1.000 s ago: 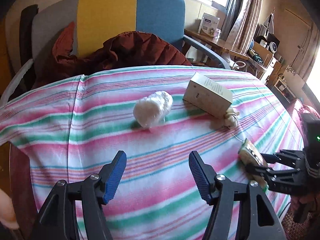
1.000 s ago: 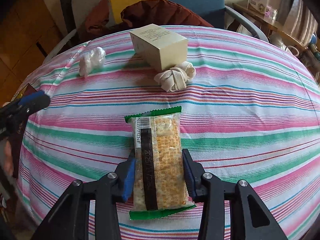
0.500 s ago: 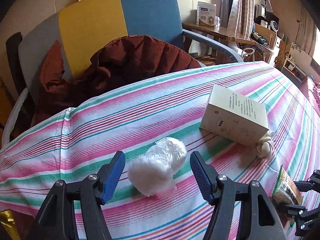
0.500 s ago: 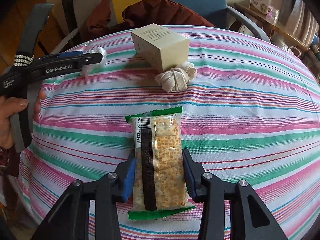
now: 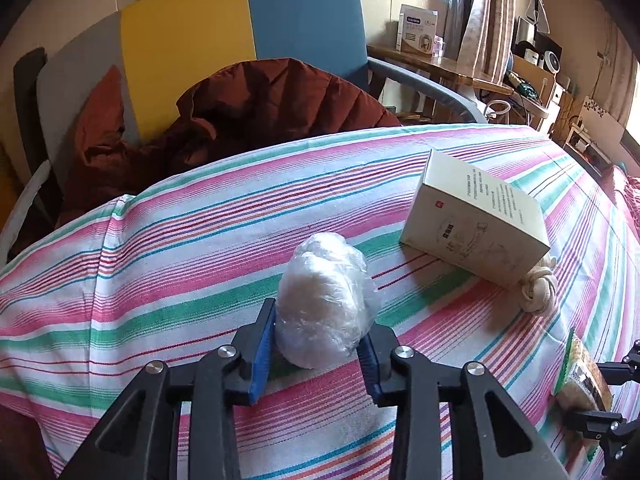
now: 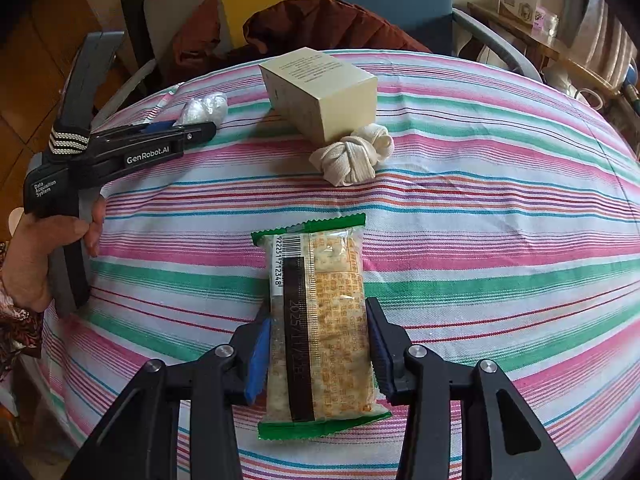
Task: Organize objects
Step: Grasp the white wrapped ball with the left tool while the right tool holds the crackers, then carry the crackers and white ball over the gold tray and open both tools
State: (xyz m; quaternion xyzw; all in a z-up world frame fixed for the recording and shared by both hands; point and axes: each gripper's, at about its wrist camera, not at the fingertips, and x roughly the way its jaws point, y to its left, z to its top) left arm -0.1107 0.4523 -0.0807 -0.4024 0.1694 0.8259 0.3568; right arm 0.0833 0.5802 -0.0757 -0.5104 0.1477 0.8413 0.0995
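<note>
My left gripper (image 5: pixel 316 346) is shut on a white plastic-wrapped bundle (image 5: pixel 324 300) that rests on the striped tablecloth (image 5: pixel 200 240). The bundle also shows in the right wrist view (image 6: pixel 204 107) at the far left, with the left gripper (image 6: pixel 192 130) beside it. My right gripper (image 6: pixel 318 354) is shut on a cracker packet (image 6: pixel 316 320) with green ends, lying on the cloth; the packet shows at the right edge of the left wrist view (image 5: pixel 582 376). A cream box (image 6: pixel 320 92) and a knotted cream cloth (image 6: pixel 352 154) lie at the far middle.
The box (image 5: pixel 476 216) and knotted cloth (image 5: pixel 538 290) sit right of the bundle. A chair with yellow and blue back (image 5: pixel 240 28) holds a dark red jacket (image 5: pixel 248 112) behind the table. A cluttered wooden desk (image 5: pixel 440 68) stands at the back right.
My left gripper moved forward over the table to the white bundle and closed on it. My right gripper stayed still, holding the cracker packet.
</note>
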